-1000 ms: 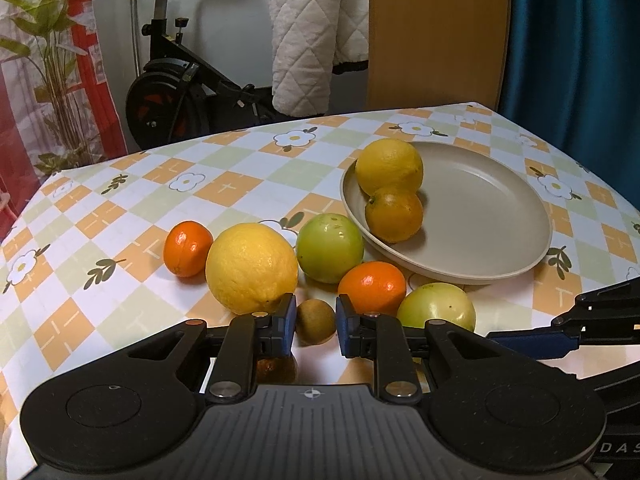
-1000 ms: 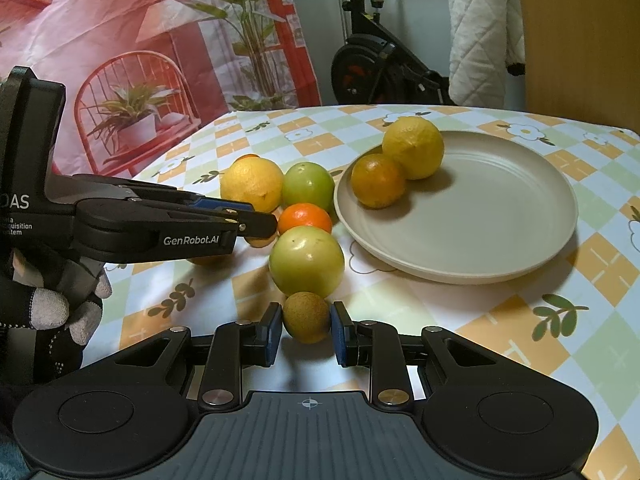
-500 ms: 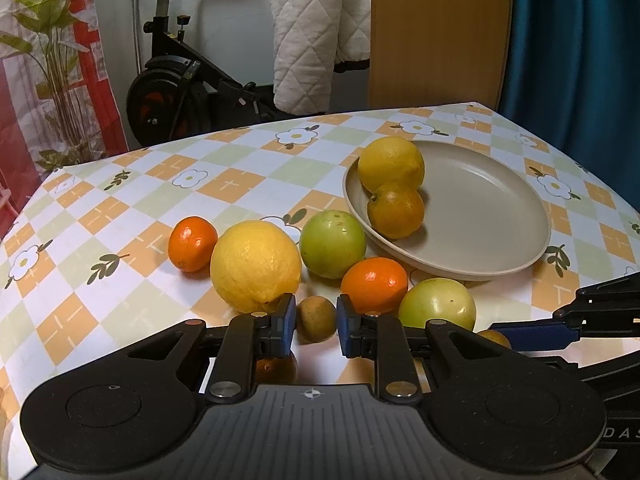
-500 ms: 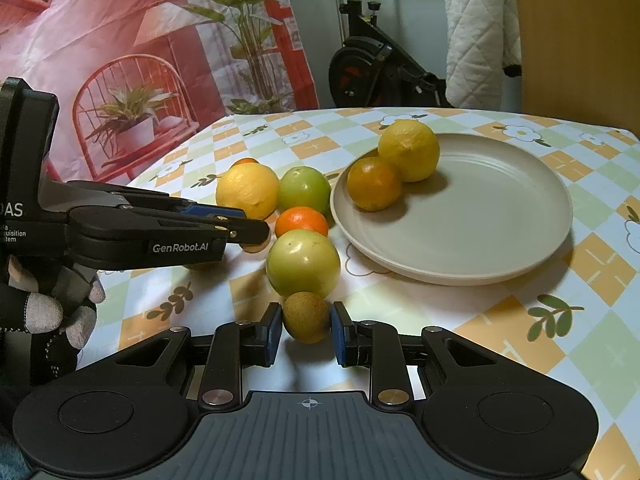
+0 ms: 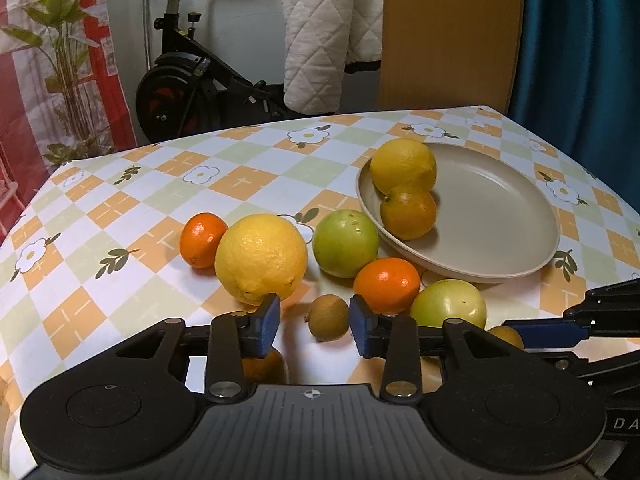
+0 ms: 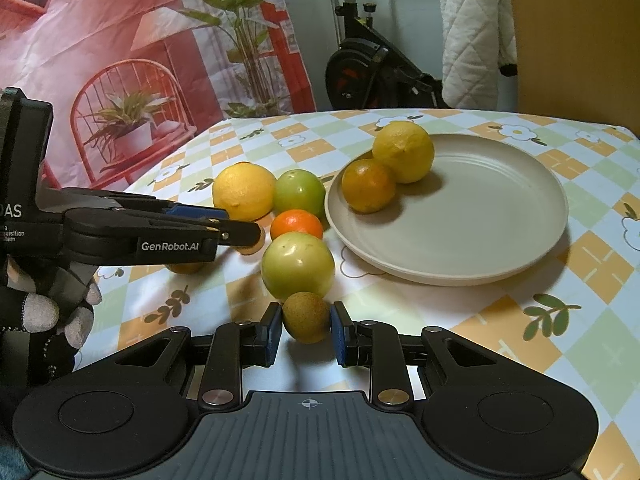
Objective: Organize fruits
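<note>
A beige plate [image 5: 500,216] [image 6: 492,208] holds a lemon [image 5: 402,166] and a dull orange [image 5: 408,212]. On the cloth beside it lie a mandarin [image 5: 202,239], a big lemon [image 5: 260,258], a green fruit [image 5: 346,237], another mandarin [image 5: 386,285] and a second green fruit [image 5: 448,304] [image 6: 298,266]. My left gripper [image 5: 314,326] is open, with a small brown kiwi [image 5: 329,317] lying loose between its fingers. My right gripper [image 6: 306,330] is shut on another small brown kiwi [image 6: 307,317], just in front of the green fruit.
The table has a checked flower-print cloth [image 5: 120,208]. An orange fruit [image 5: 264,366] lies under the left gripper's left finger. An exercise bike [image 5: 188,80] and a quilted white cloth [image 5: 328,32] stand behind the table. A gloved hand [image 6: 36,312] holds the left gripper.
My left gripper has opened and let go of its kiwi, which now lies free between the fingers. My right gripper still holds its kiwi and has barely moved.
</note>
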A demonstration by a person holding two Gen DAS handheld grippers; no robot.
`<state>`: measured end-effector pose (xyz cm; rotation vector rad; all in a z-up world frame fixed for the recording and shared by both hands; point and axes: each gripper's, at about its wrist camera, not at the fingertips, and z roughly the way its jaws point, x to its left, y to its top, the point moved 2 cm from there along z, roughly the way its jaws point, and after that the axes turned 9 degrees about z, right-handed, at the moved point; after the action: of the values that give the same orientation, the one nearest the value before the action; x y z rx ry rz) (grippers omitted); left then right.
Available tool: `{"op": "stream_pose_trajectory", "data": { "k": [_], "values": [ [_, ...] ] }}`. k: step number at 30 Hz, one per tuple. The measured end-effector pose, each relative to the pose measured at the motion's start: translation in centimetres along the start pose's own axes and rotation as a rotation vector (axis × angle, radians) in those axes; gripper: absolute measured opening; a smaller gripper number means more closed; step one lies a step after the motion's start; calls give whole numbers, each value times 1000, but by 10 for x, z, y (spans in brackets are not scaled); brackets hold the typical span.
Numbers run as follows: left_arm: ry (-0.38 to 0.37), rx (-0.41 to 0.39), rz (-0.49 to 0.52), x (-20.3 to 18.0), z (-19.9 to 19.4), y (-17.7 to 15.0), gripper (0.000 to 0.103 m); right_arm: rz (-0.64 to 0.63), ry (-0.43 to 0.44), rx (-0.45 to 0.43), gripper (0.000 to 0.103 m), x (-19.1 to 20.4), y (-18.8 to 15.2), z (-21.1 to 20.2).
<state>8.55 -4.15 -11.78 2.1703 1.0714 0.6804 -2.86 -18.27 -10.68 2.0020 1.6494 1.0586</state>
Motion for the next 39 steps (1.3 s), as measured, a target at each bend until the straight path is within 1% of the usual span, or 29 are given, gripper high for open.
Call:
{"op": "stream_pose_trajectory", "data": {
  "k": [15, 16, 18, 23, 29, 34, 39],
  "values": [
    [-49, 8, 52, -14, -2, -2, 39, 7, 1, -7, 24, -1, 0, -2],
    [-48, 8, 56, -14, -2, -2, 37, 7, 1, -7, 24, -1, 0, -2],
    [-23, 10, 59, -12, -1, -2, 29, 8, 2, -8, 24, -1, 1, -2],
    [-22, 14, 29, -5, 1, 1, 29, 11, 2, -13, 24, -2, 2, -4],
    [-7, 22, 83, -14, 5, 3, 29, 9, 2, -12, 24, -2, 1, -4],
    [-26, 23, 64, -12, 0, 1, 27, 14, -5, -19, 24, -3, 1, -5],
    [-27, 2, 36, -8, -8, 2, 27, 17, -12, -28, 24, -5, 2, -6]
  ]
}}
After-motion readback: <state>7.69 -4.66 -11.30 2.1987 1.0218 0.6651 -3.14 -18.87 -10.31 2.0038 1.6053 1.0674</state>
